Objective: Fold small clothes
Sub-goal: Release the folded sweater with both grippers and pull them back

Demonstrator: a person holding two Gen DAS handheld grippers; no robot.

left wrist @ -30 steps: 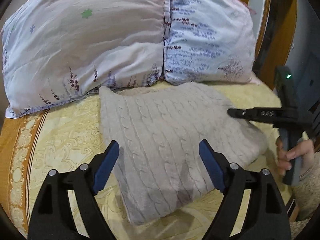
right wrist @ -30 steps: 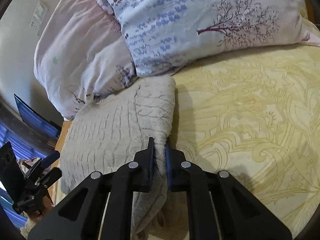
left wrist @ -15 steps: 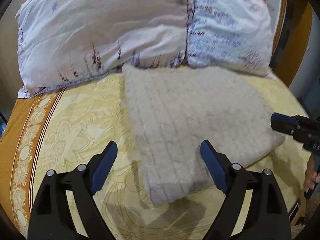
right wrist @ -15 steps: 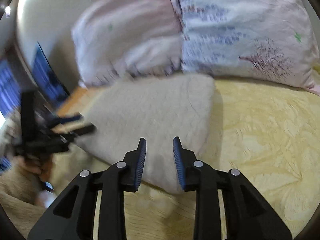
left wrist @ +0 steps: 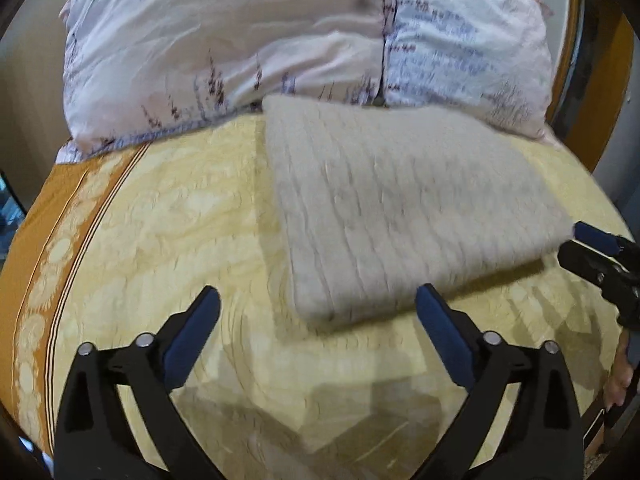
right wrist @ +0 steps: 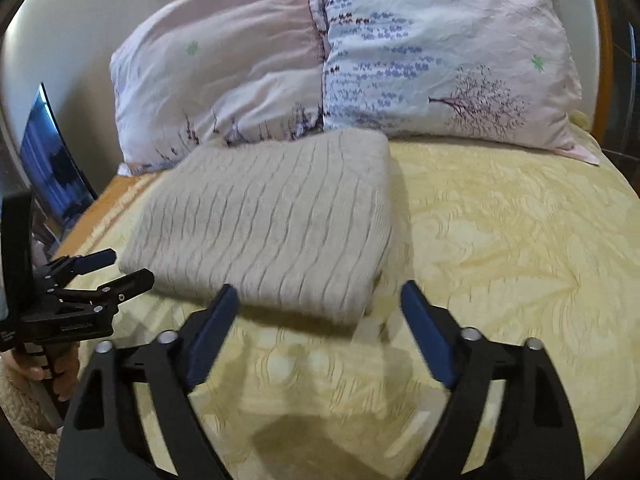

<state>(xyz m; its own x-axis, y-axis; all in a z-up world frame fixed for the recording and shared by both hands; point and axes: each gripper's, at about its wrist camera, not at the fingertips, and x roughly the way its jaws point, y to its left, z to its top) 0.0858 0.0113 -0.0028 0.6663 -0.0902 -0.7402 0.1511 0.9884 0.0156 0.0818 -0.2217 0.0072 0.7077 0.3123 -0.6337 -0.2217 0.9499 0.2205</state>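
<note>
A beige cable-knit sweater lies folded in a flat rectangle on the yellow bedspread, its far edge against the pillows. My left gripper hovers just short of the sweater's near corner. Its jaws are opening wide and the blue pads touch nothing. In the right wrist view the sweater lies just beyond my right gripper. These jaws are opening too, with only bedspread between them. Each gripper shows in the other's view: the left gripper by the sweater's left edge, the right gripper by its right corner.
Two floral pillows lean at the head of the bed. The yellow bedspread spreads to the right, with an orange border at the left edge. A dark blue screen stands beside the bed. A hand holds the left gripper's handle.
The right gripper let go of the sweater's edge, drew back and spread its jaws wide. The left gripper also backed off and opened further. The sweater now lies flat and free.
</note>
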